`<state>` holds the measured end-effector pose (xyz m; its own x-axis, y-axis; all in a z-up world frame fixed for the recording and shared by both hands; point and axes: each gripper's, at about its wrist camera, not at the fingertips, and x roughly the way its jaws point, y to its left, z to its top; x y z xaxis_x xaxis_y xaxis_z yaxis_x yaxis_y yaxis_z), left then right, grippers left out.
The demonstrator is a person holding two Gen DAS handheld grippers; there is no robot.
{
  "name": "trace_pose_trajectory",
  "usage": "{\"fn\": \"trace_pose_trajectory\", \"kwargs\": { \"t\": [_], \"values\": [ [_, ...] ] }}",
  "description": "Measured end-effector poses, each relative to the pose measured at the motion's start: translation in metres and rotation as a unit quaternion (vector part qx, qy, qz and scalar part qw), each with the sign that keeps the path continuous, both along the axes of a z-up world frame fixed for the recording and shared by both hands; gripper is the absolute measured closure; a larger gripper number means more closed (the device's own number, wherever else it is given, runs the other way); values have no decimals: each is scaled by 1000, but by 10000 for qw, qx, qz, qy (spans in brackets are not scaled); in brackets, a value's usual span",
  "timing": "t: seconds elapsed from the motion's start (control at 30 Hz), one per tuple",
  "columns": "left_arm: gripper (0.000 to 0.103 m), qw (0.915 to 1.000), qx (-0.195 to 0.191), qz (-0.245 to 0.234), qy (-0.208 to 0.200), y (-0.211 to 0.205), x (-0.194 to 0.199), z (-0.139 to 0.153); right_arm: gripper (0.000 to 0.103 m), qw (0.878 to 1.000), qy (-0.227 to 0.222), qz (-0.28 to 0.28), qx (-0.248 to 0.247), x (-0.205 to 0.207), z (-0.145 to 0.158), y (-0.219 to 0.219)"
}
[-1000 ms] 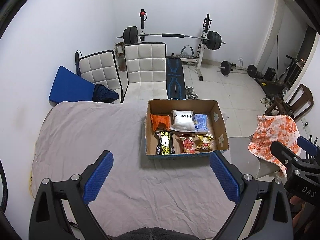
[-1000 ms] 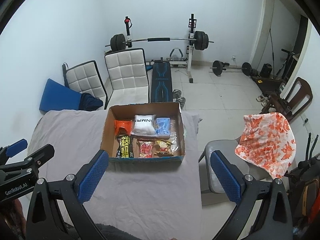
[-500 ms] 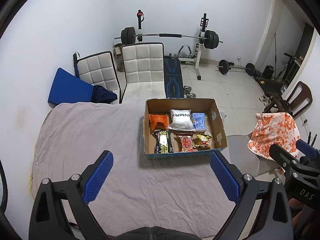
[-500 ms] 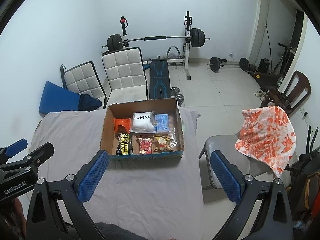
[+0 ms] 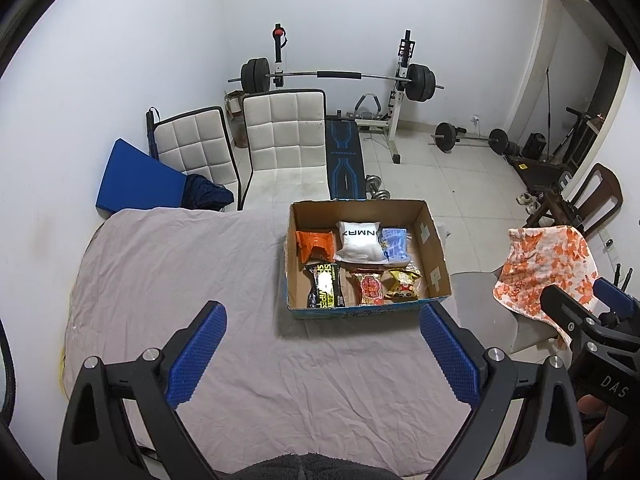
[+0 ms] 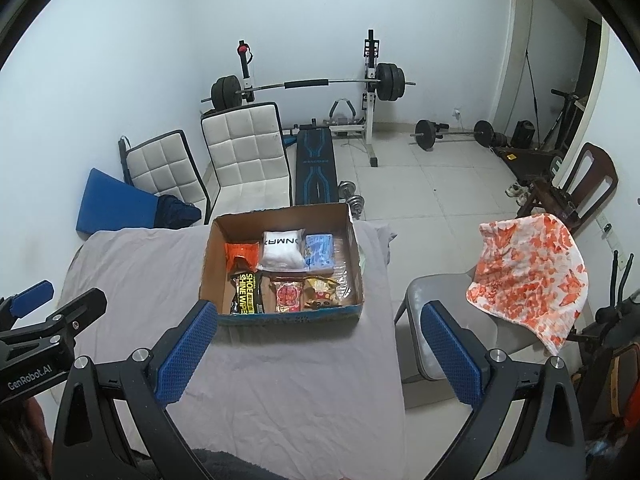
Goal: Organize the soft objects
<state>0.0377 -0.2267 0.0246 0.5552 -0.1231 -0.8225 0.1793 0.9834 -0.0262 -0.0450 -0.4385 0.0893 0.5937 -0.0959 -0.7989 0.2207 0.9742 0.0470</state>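
Observation:
An open cardboard box (image 5: 434,252) (image 6: 212,264) sits on a grey-sheeted table (image 5: 180,272) (image 6: 132,272). It holds several soft packets: an orange pouch (image 5: 316,244), a white pack (image 5: 360,240) (image 6: 282,251), a blue pack (image 5: 394,246), a black shoe-wipes pack (image 5: 326,290) (image 6: 245,294) and snack bags (image 5: 370,288). My left gripper (image 5: 322,354) is open and empty above the table in front of the box. My right gripper (image 6: 318,354) is open and empty at the table's right front edge.
An orange-and-white cloth (image 5: 544,264) (image 6: 528,268) hangs on a grey chair (image 6: 440,320) to the right of the table. Two white padded chairs (image 5: 284,136), a blue mat (image 5: 136,180) and a weight bench with a barbell (image 5: 340,76) stand behind.
Both views have shifted slightly; the box sits a little higher and farther in the frames. Both grippers stay open and empty.

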Motion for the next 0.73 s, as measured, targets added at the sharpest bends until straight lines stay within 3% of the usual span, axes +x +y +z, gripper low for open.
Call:
{"fn": "trace_pose_trajectory", "kwargs": {
  "t": [0.73],
  "values": [
    [4, 10000, -7, -44, -59, 0, -7, 2, 0, 10000, -23, 6, -5, -2, 4, 0]
  ]
}}
